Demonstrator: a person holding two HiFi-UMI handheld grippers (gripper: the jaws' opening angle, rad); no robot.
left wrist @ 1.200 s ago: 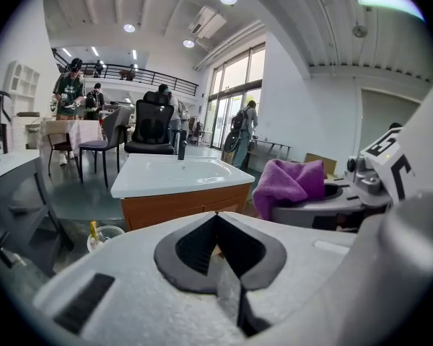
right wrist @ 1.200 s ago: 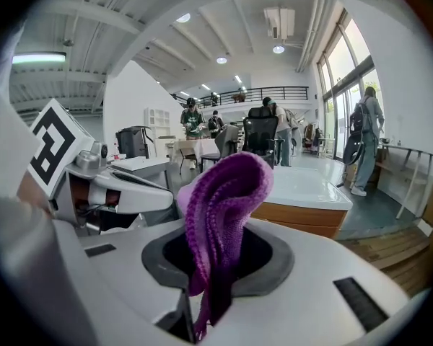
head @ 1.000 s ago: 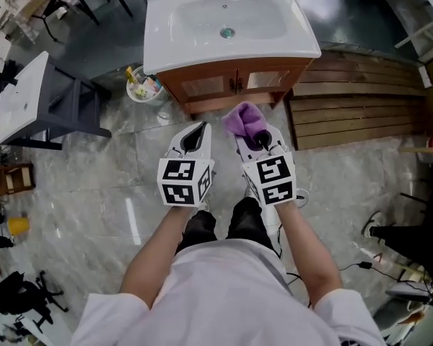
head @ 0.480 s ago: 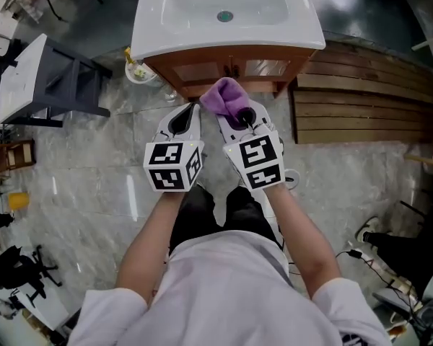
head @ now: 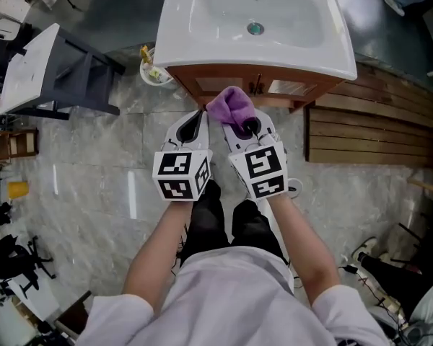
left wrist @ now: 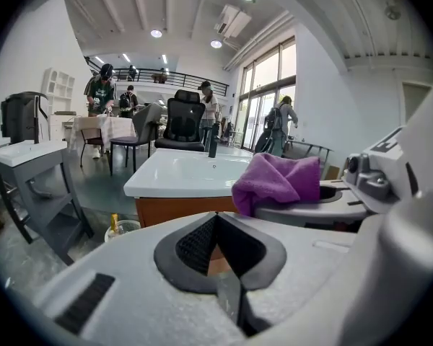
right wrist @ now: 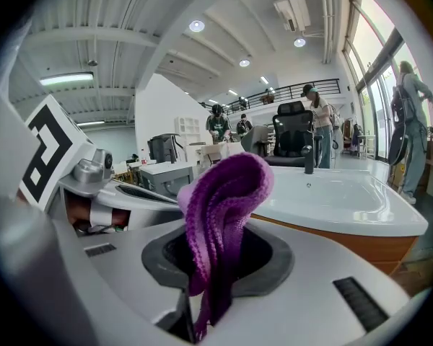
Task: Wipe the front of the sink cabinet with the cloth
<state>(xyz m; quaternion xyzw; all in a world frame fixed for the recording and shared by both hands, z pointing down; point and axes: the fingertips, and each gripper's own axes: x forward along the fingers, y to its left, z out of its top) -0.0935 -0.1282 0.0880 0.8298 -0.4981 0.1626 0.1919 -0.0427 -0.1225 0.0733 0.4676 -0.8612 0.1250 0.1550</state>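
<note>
purple cloth (head: 229, 107) looks soft, light and floppy; right tool (head: 243, 126) pinches its bunched fold near the sink cabinet (head: 216, 83); left tool (head: 195, 123) pressed together, empty.

The right gripper (head: 239, 122) has carried the cloth (head: 230, 105) closer to the sink cabinet (head: 289, 87) front.

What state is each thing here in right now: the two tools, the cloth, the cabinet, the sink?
right gripper: shut on the purple cloth
purple cloth: bunched, sticking up from the jaws, short of the cabinet
left gripper: shut, empty
cabinet doors: closed
sink basin: empty
</note>
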